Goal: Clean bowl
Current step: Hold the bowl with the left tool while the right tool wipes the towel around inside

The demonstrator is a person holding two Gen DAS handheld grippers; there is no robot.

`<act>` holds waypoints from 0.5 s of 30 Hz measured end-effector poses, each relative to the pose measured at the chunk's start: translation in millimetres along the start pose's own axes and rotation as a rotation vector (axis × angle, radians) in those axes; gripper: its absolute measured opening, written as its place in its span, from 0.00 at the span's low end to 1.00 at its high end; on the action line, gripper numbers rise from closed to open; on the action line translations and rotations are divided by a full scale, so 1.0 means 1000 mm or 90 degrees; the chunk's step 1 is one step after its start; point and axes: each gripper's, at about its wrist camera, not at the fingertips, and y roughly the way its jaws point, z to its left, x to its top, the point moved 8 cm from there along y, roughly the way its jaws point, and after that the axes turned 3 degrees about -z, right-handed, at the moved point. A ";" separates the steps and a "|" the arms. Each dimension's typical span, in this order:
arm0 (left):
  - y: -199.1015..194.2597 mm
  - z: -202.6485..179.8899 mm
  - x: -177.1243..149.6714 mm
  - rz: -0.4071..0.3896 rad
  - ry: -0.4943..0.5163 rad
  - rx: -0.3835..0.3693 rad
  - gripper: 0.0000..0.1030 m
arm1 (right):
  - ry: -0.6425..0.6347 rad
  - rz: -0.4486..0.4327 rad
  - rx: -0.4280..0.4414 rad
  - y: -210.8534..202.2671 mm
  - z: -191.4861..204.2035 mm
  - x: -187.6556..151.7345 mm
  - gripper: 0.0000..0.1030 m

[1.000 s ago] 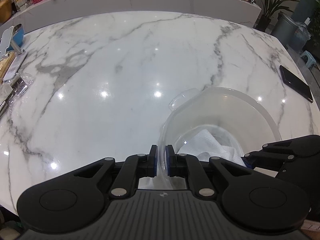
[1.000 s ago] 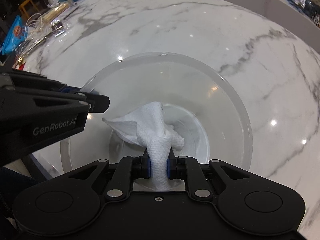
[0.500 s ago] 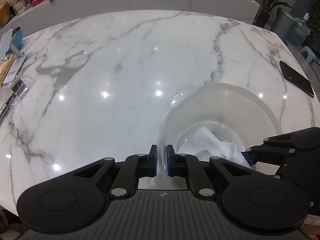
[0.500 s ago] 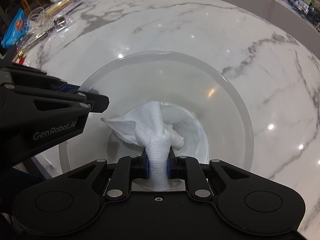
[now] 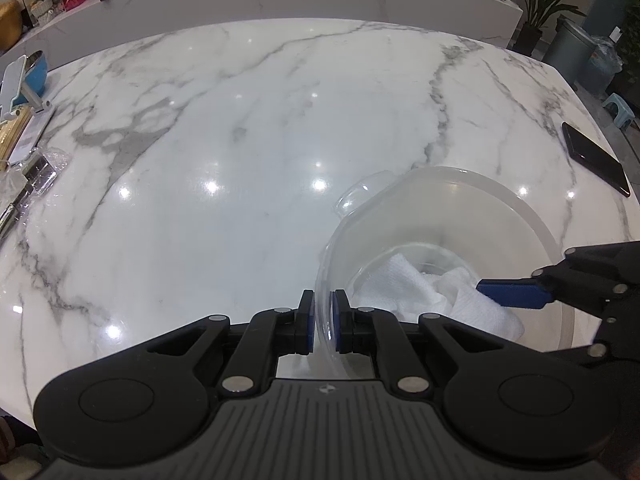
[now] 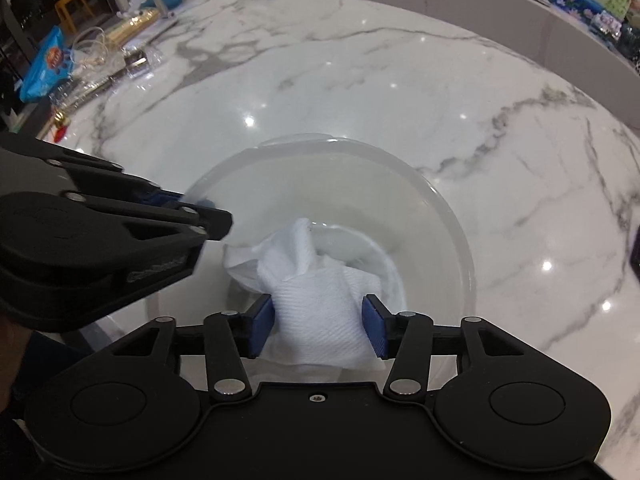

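Bowl (image 5: 500,216): clear plastic, upright on the marble tabletop (image 5: 240,140), close to its near edge and toward the right side in the left wrist view. Left tool (image 5: 320,322) is pinched narrow on the bowl's near-left rim, one blue pad outside the wall, one inside. Right tool (image 6: 318,326) is spread wide over the bowl's near side; its blue pads flank the white cloth (image 6: 320,300) with a small gap on each side, so no clamp visible. Cloth is crumpled and sits in the bowl bottom, piled up against the near wall between the right tool's pads. A small clear lip sticks out from the bowl's far-left rim.

Elsewhere: black phone (image 5: 596,164) lies flat near the tabletop's right edge, well apart from the bowl. Clutter along the left edge: blue bowl (image 5: 34,76) at the far-left corner, blue snack bag (image 6: 46,64), clear wrappers. Potted plant (image 5: 536,8) and grey bin (image 5: 568,48) stand on the floor beyond the far-right corner.
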 end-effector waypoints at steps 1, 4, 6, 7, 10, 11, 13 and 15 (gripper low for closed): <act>0.000 0.000 0.000 0.000 0.000 0.001 0.07 | -0.001 -0.001 -0.005 0.002 0.000 0.001 0.43; 0.000 0.001 0.000 0.000 -0.002 0.002 0.07 | 0.009 -0.011 0.006 0.003 -0.001 0.004 0.41; 0.000 0.001 0.000 0.001 -0.004 0.000 0.07 | 0.018 -0.001 0.035 0.005 0.000 0.004 0.19; 0.000 0.001 0.000 0.002 -0.004 0.000 0.07 | 0.013 0.003 0.039 0.005 0.002 0.003 0.19; 0.000 0.002 0.001 0.002 -0.005 0.000 0.07 | -0.010 0.008 0.030 0.007 0.008 0.003 0.17; 0.000 0.002 0.001 0.002 -0.005 0.000 0.07 | -0.008 0.011 0.030 0.008 0.008 0.004 0.14; 0.000 0.003 0.000 0.001 -0.005 -0.001 0.07 | 0.001 0.018 0.025 0.012 0.008 0.004 0.13; 0.001 0.003 -0.001 0.004 -0.008 -0.004 0.07 | 0.004 0.029 0.020 0.015 0.009 0.006 0.13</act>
